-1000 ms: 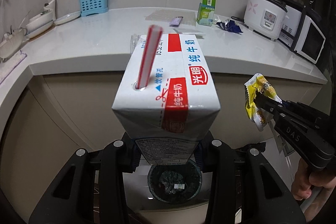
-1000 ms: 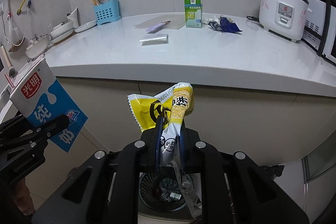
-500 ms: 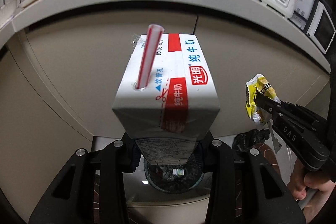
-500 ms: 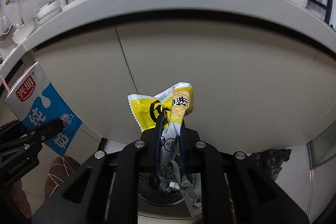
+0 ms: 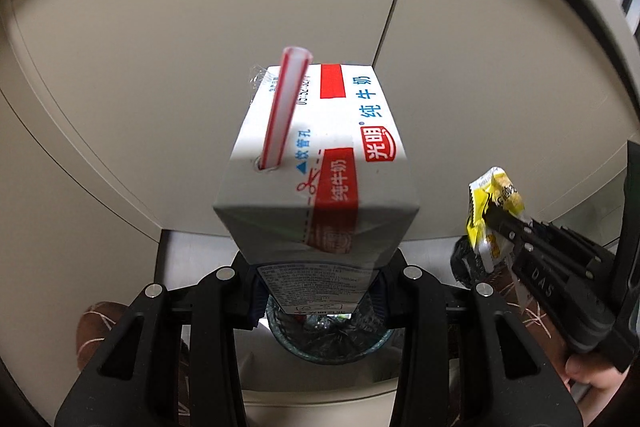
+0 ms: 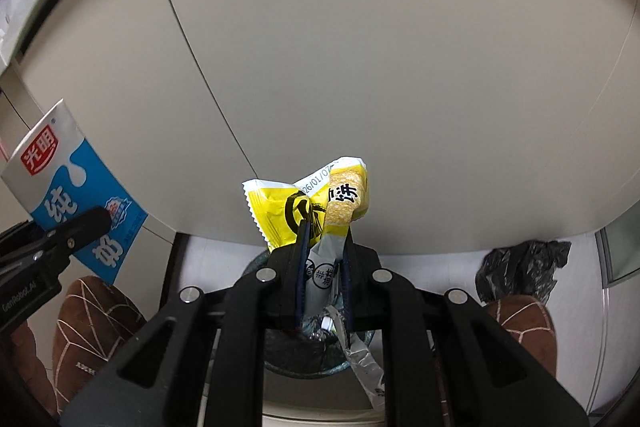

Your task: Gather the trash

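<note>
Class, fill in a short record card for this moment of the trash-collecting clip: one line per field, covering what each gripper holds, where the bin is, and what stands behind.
left gripper: shut on the milk carton, which has a red-striped straw in its top hole
right gripper: shut on the yellow snack wrapper
trash bin: on the floor below both grippers, already holding rubbish
backdrop: beige cabinet doors
also on floor: crumpled black bag, brown slippers
step left: neither item released yet
</note>
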A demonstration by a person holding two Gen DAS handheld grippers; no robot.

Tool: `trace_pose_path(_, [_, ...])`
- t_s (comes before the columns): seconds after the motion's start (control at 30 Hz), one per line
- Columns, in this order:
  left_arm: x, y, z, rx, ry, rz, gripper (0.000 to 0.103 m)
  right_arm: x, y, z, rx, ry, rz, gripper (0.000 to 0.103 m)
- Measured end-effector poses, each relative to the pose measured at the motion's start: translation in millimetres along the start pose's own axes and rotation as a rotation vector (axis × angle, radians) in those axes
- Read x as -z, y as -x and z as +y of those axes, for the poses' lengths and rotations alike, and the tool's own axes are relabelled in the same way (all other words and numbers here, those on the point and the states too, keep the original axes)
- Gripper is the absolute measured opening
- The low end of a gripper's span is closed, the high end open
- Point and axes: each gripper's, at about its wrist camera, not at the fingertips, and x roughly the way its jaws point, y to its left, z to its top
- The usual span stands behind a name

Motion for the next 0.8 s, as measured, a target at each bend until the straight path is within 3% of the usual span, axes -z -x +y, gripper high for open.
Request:
trace_pose_path(0.33, [10, -64, -9, 0.003, 0.017, 0.109, 0.039, 20, -49, -15, 0.029, -0.039, 0.117, 0.013])
trace_pose_path(0.8, [12, -164, -19, 0.004, -0.018, 0.273, 0.039, 40, -86, -41, 0.068, -0.108, 0.258, 0.013])
